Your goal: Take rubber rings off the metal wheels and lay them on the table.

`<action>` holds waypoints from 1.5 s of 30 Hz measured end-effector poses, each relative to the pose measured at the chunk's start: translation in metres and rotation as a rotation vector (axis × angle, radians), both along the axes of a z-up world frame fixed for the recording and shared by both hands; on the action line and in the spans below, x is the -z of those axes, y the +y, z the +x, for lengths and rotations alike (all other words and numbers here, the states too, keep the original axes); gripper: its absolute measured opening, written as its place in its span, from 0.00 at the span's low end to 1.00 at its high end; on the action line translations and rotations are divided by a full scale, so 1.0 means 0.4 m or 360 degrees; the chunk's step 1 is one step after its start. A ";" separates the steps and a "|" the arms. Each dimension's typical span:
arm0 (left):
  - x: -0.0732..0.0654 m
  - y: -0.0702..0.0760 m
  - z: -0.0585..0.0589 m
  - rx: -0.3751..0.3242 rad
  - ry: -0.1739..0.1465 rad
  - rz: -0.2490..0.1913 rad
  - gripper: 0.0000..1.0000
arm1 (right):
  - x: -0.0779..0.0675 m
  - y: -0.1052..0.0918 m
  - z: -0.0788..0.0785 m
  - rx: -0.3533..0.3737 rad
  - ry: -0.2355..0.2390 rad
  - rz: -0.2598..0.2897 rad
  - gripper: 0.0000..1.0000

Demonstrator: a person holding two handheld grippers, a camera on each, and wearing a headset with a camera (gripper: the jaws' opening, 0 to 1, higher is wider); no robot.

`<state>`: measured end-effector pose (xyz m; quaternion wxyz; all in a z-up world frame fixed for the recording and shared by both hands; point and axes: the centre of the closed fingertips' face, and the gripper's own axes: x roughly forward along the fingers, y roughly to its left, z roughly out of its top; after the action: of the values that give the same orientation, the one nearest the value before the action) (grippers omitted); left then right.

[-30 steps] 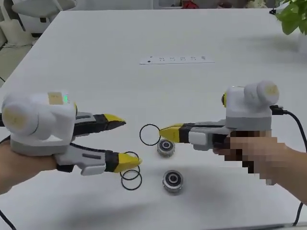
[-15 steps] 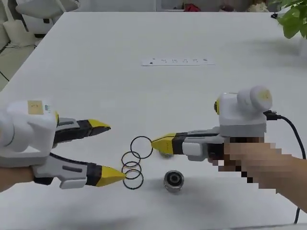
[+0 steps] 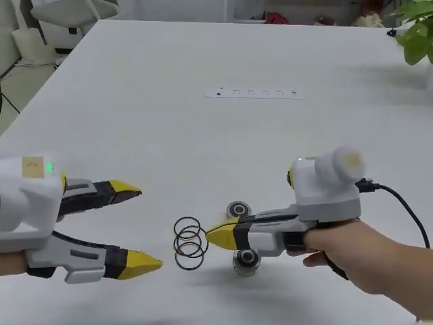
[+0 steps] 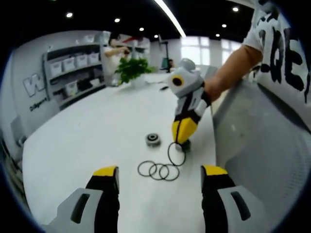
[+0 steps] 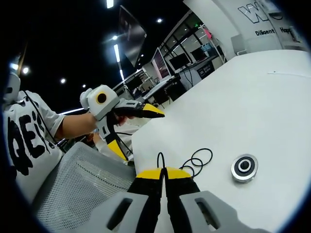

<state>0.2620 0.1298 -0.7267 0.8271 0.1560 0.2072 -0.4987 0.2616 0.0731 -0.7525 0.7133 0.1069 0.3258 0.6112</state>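
Rubber ring [image 5: 160, 159] in right tool [image 5: 164, 171]

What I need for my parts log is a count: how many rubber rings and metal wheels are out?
Rubber rings: 4 (3 lying on the table, 1 pinched in the right gripper)
Metal wheels: 2
Total: 6

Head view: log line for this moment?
step: laying ring | right gripper: shut on rubber ring, beside laid rings | left gripper: open, empty | metal wheel, second wheel: on table
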 end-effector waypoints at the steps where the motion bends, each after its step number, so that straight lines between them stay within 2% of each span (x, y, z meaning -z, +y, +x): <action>1: 0.001 0.002 -0.001 -0.0002 0.0000 0.0002 0.69 | 0.004 0.001 -0.003 -0.0004 0.0005 -0.0005 0.00; 9: 0.009 0.014 -0.011 -0.0030 0.0011 0.0001 0.70 | 0.036 0.013 -0.024 -0.0016 0.0063 -0.0047 0.00; 20: 0.019 0.018 -0.016 -0.0042 0.0017 0.0018 0.70 | 0.092 0.007 -0.043 -0.0042 0.0083 -0.0168 0.00; 29: 0.029 0.017 -0.015 -0.0046 0.0031 0.0025 0.70 | 0.115 0.004 -0.047 -0.0047 0.0084 -0.0218 0.00; 36: 0.043 0.005 -0.023 -0.0022 0.0050 0.0034 0.70 | 0.120 0.008 -0.048 -0.0051 0.0055 -0.0231 0.00; 45: 0.052 0.011 -0.024 -0.0020 0.0058 0.0051 0.70 | 0.122 0.012 -0.045 -0.0044 0.0031 -0.0237 0.01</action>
<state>0.2524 0.1342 -0.7474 0.8237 0.1588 0.2313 -0.4928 0.2437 0.0778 -0.8012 0.7076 0.0550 0.3785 0.5941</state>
